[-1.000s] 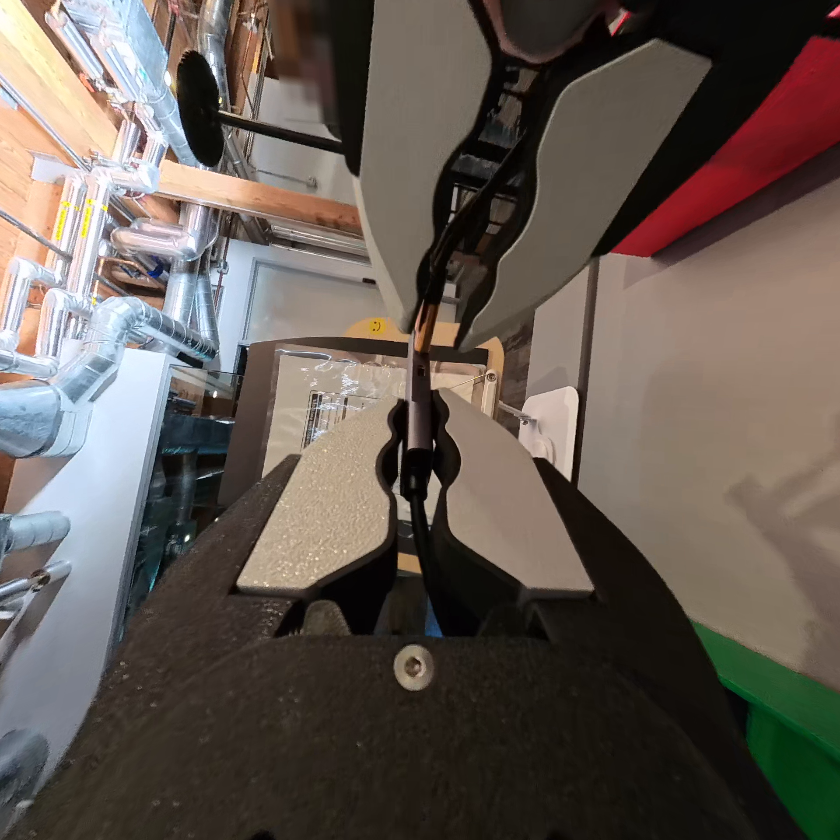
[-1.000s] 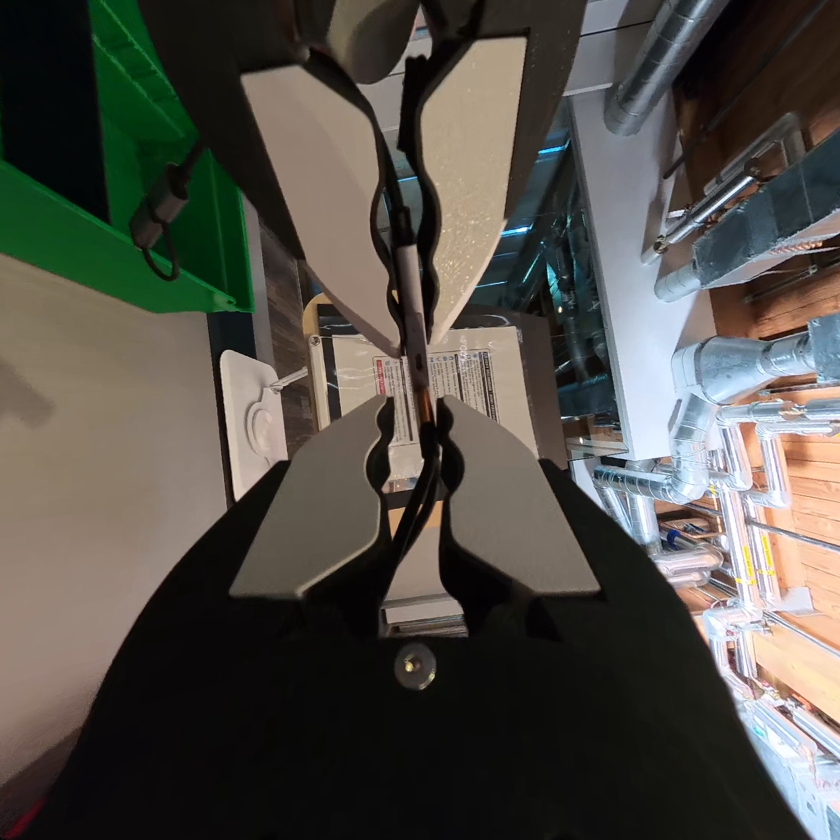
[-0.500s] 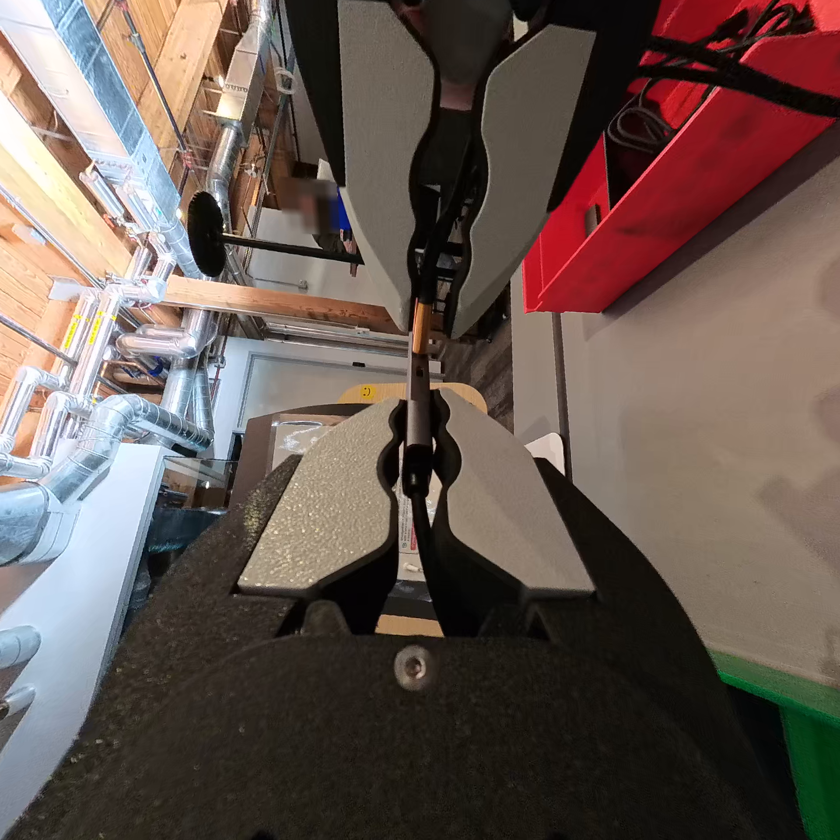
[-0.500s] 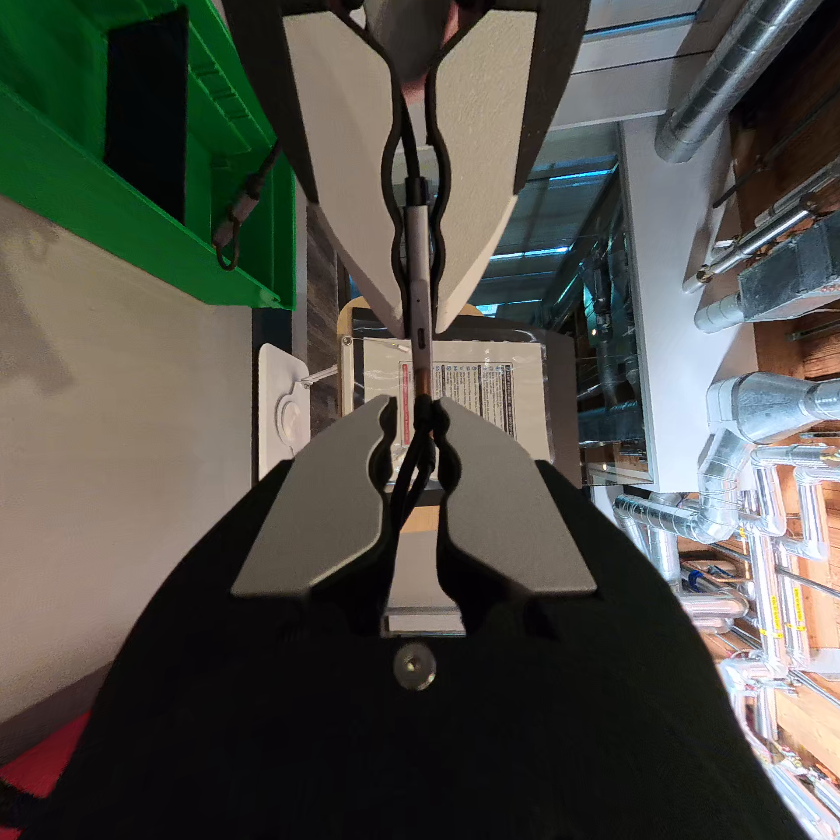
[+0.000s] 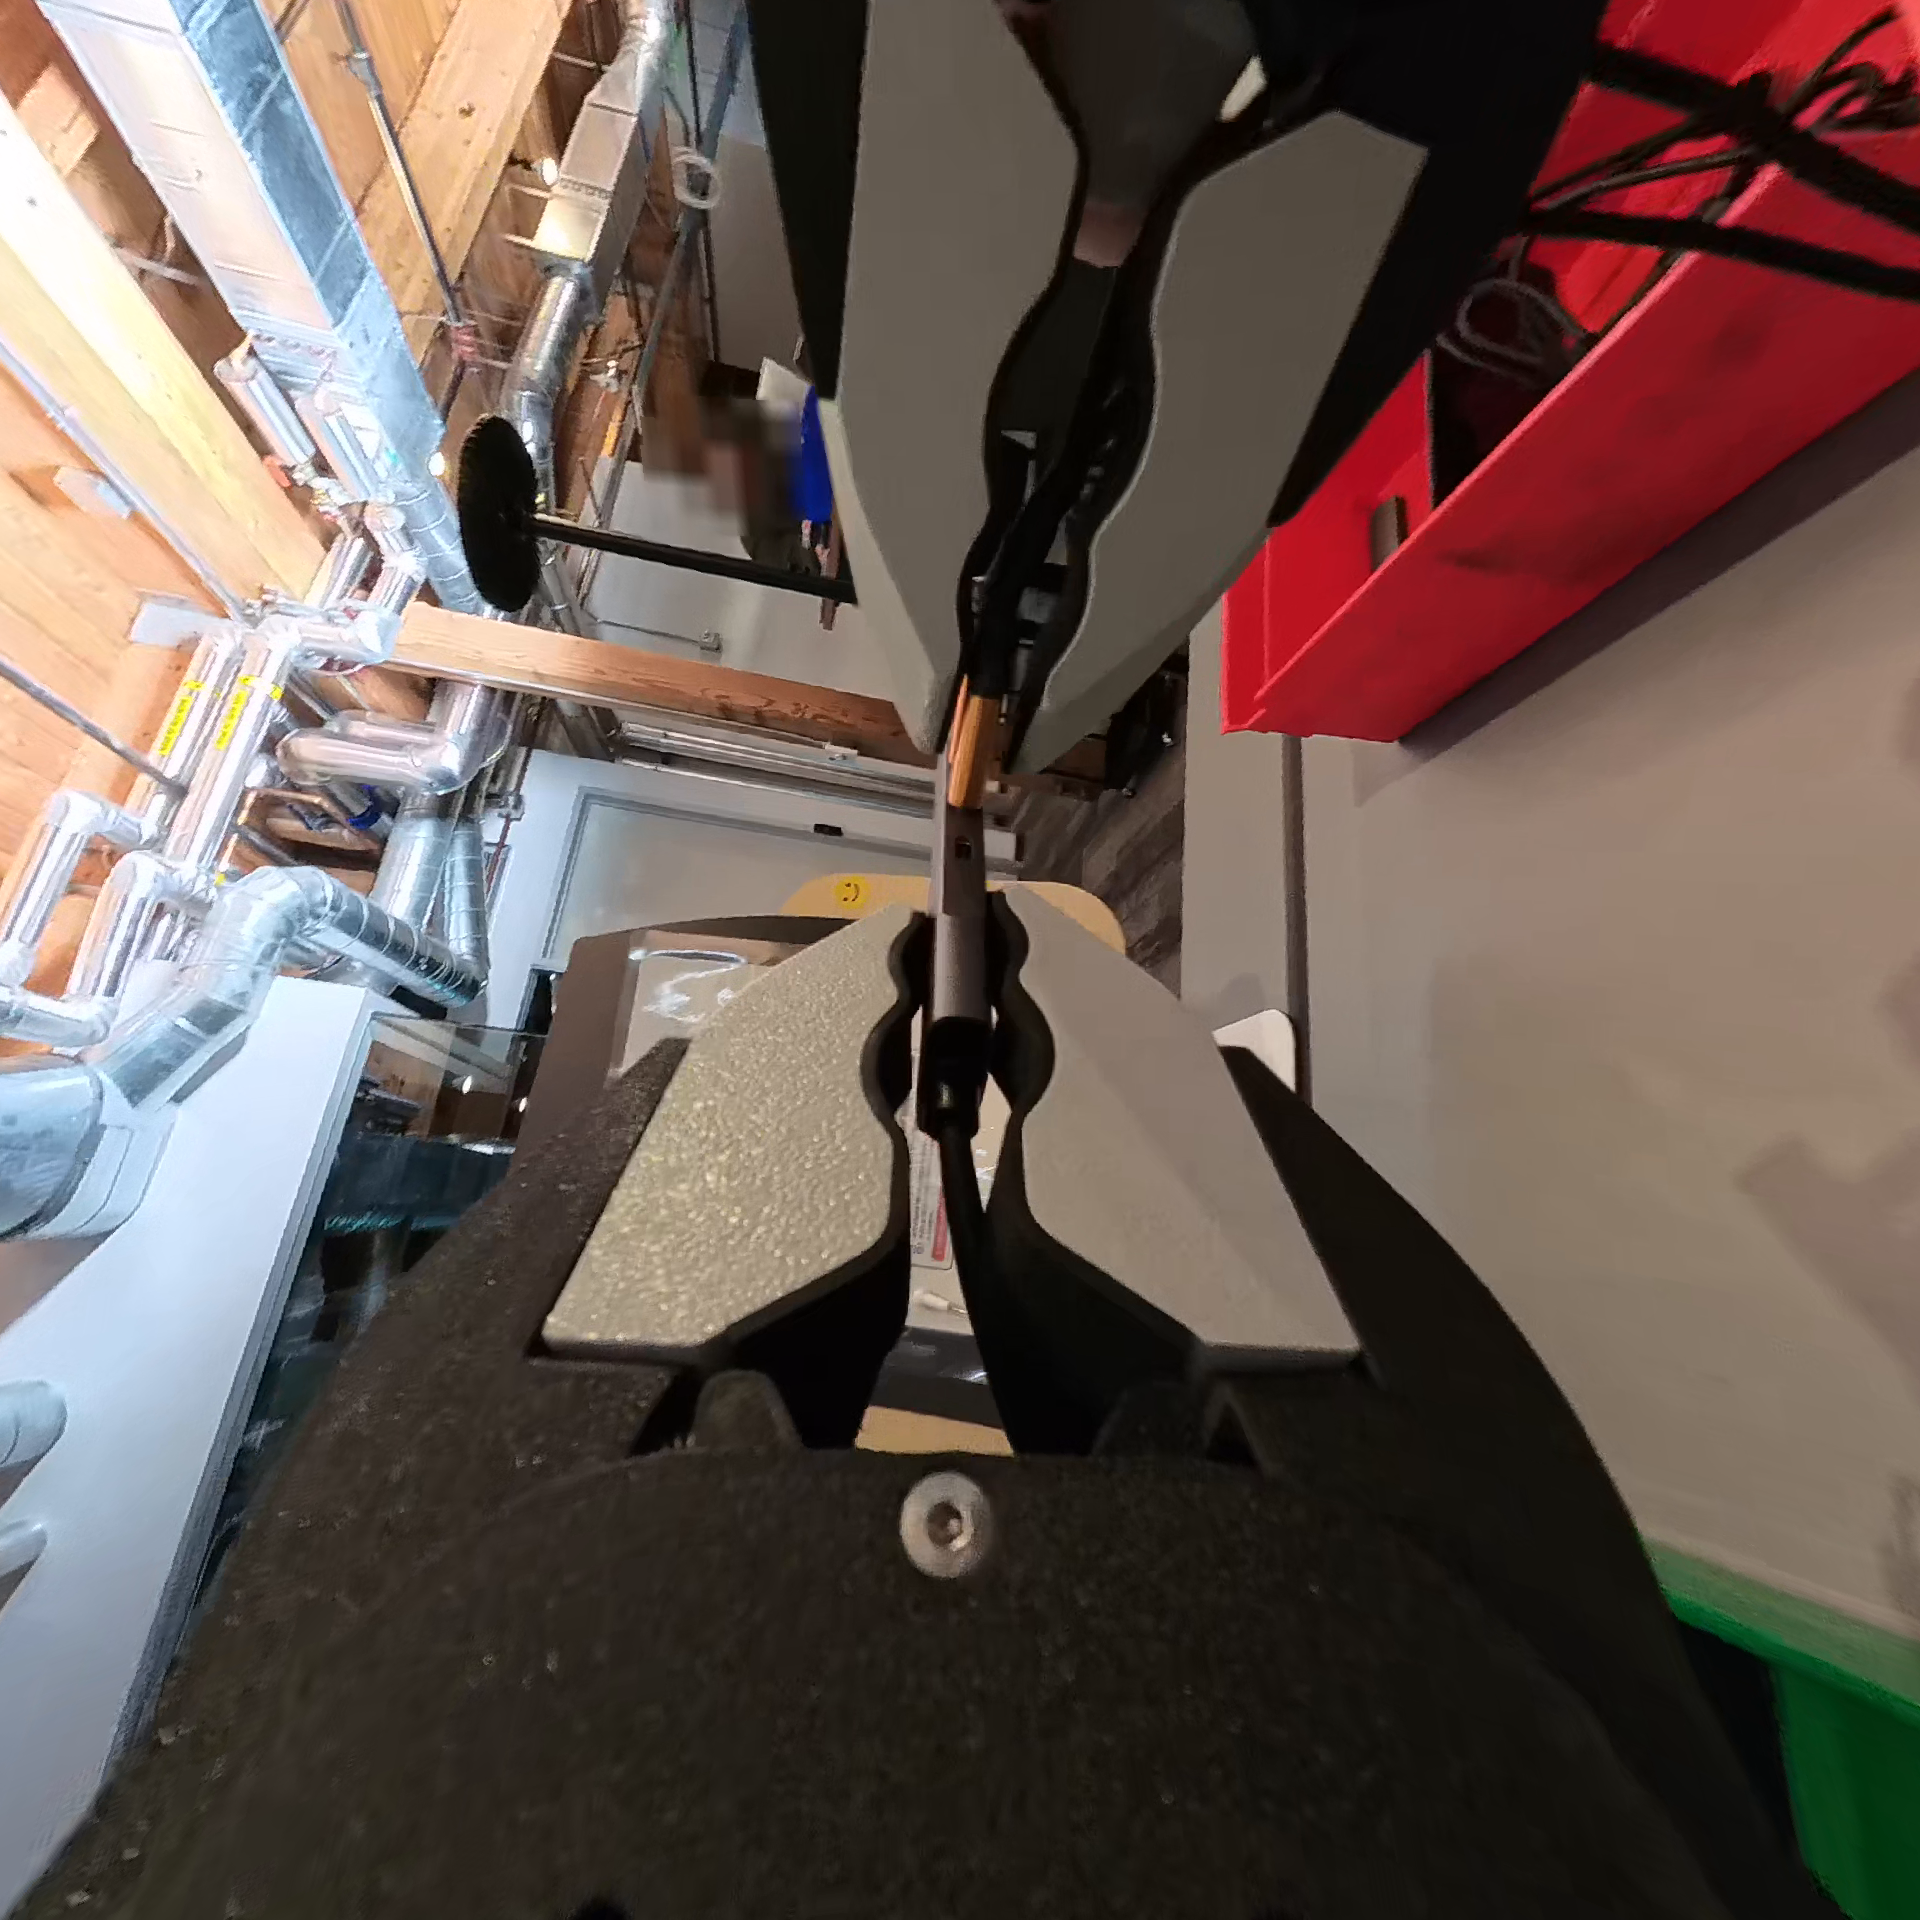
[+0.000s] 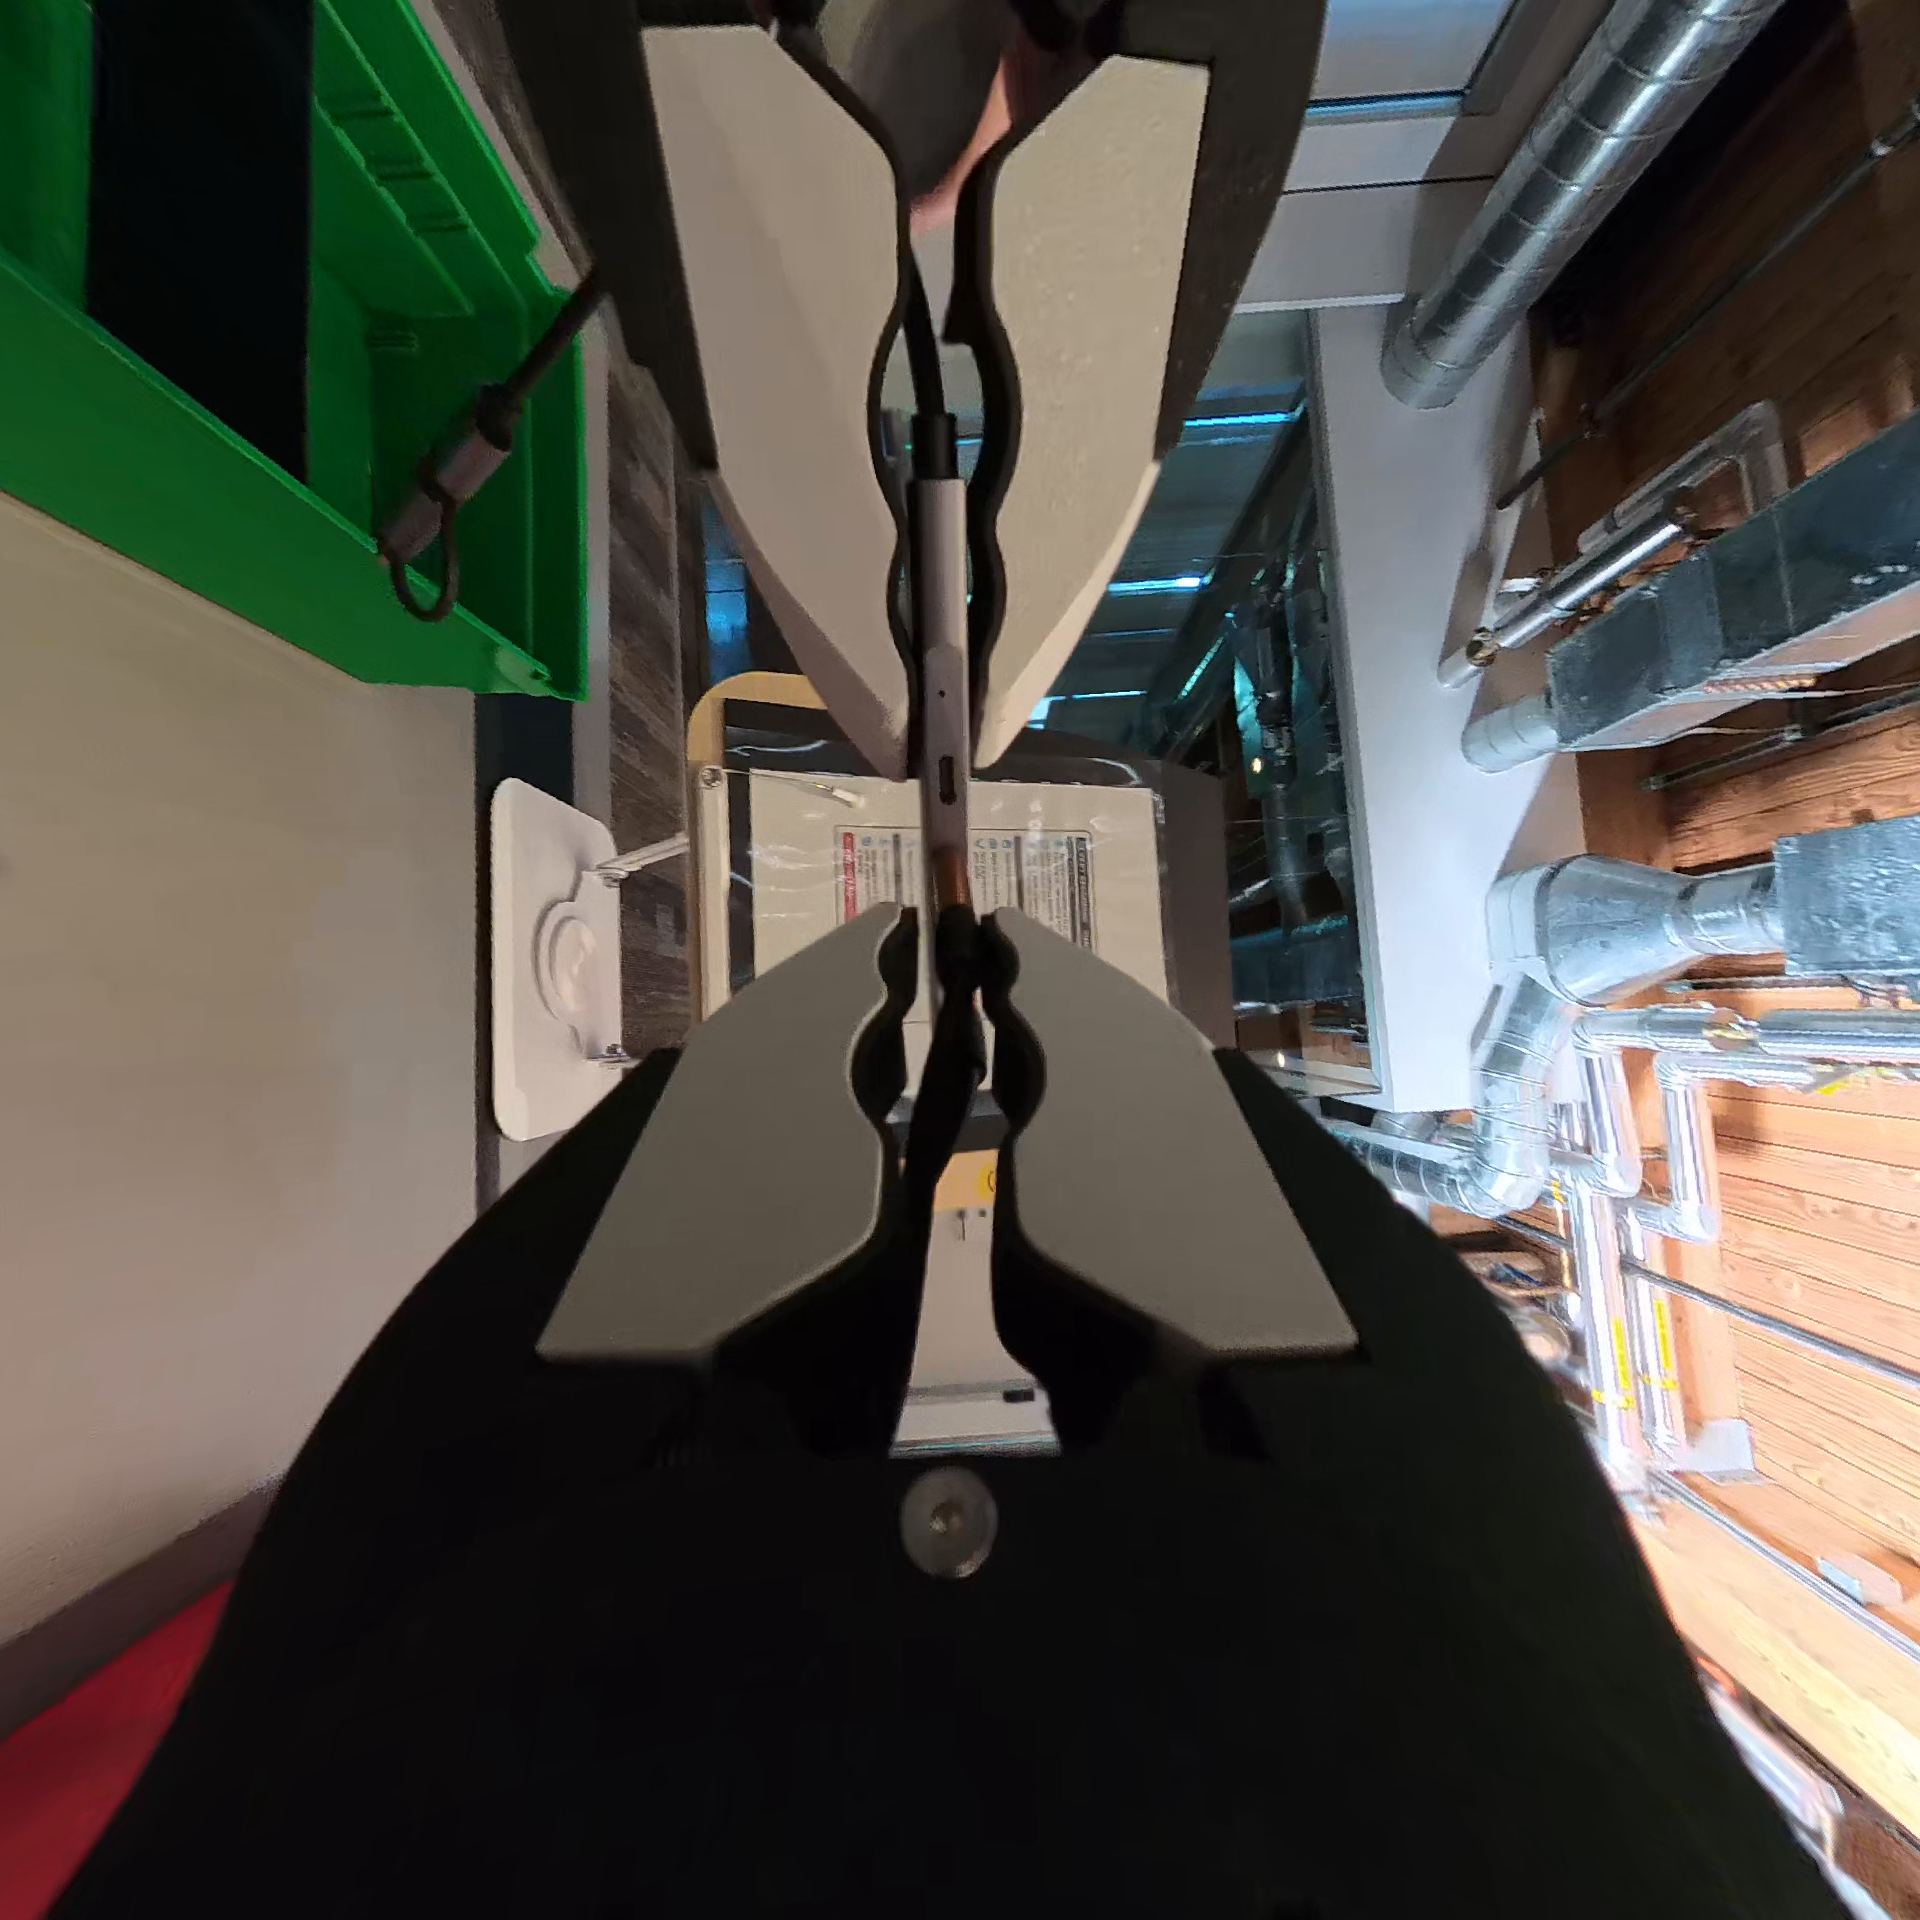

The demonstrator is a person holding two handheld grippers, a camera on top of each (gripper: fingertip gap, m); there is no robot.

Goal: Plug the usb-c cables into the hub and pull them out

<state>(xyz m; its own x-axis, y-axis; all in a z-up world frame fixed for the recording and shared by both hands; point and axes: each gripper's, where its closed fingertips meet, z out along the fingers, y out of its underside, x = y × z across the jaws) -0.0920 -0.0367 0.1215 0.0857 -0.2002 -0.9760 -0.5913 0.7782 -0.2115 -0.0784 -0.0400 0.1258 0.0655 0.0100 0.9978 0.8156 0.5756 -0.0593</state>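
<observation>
Left gripper (image 5: 954,920): jaws closed on the hub (image 5: 956,961), a slim grey bar seen edge-on, clamped near its tail end so the port end sticks out free toward 12 o'clock. The hub's own black lead (image 5: 961,1195) runs back between the jaws toward 6.

Right gripper (image 6: 948,914): jaws closed on the usb-c cable (image 6: 951,1049), pinched right behind its copper plug (image 6: 951,883), so we push with little flex in the cord.

The two grippers face each other nose to nose, both held up off the surface (image 5: 1610,1039); plug and hub sit on one line. The plug meets the hub's end face; we judge it seated or nearly so, but depth isn't readable. A side port (image 6: 947,774) on the hub is unused.

Further out: red bin (image 5: 1558,520) at 2 o'clock in the left view, green bin (image 6: 260,364) at 10 in the right, with another connector (image 6: 457,478) hanging over its rim.
</observation>
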